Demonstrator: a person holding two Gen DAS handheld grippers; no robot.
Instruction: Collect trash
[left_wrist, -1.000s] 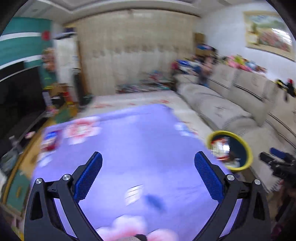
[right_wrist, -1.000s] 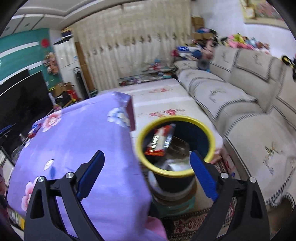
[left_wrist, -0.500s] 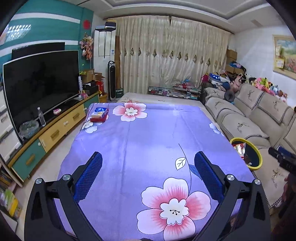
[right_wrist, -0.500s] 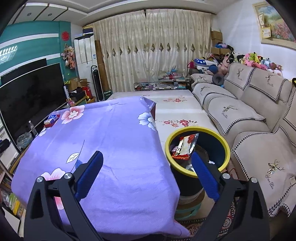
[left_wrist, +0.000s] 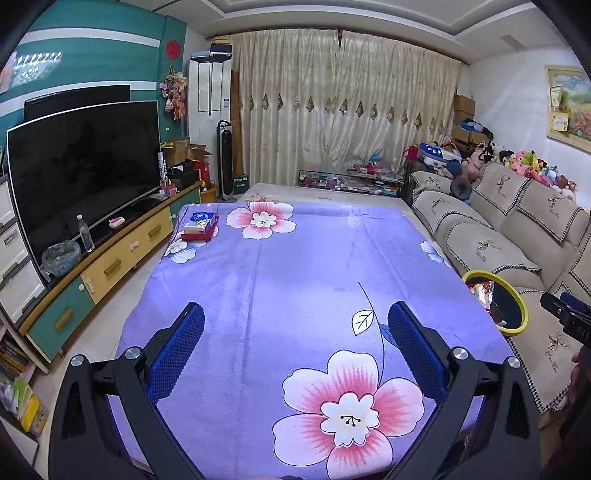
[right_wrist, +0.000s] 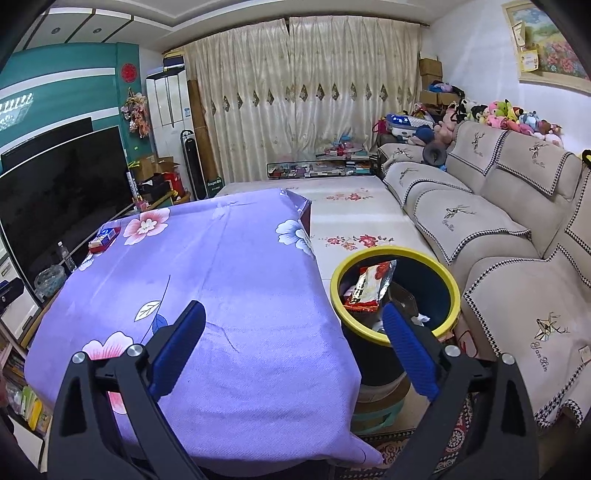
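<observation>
Both the left gripper (left_wrist: 295, 325) and right gripper (right_wrist: 293, 321) have pulled back, wide open and empty, a wrapper (right_wrist: 371, 286) apparently binned in the trash can (right_wrist: 452, 288), so collection looks finished.

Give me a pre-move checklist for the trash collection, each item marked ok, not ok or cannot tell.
1. Left gripper open and holding nothing: ok.
2. Right gripper open and holding nothing: ok.
3. Yellow-rimmed bin upright beside the table: ok.
4. Red snack wrapper inside the bin: ok.
5. Purple tablecloth free of loose trash: ok, apart from the tissue box at the far corner.
6. Tissue box counts as trash: cannot tell.
</observation>
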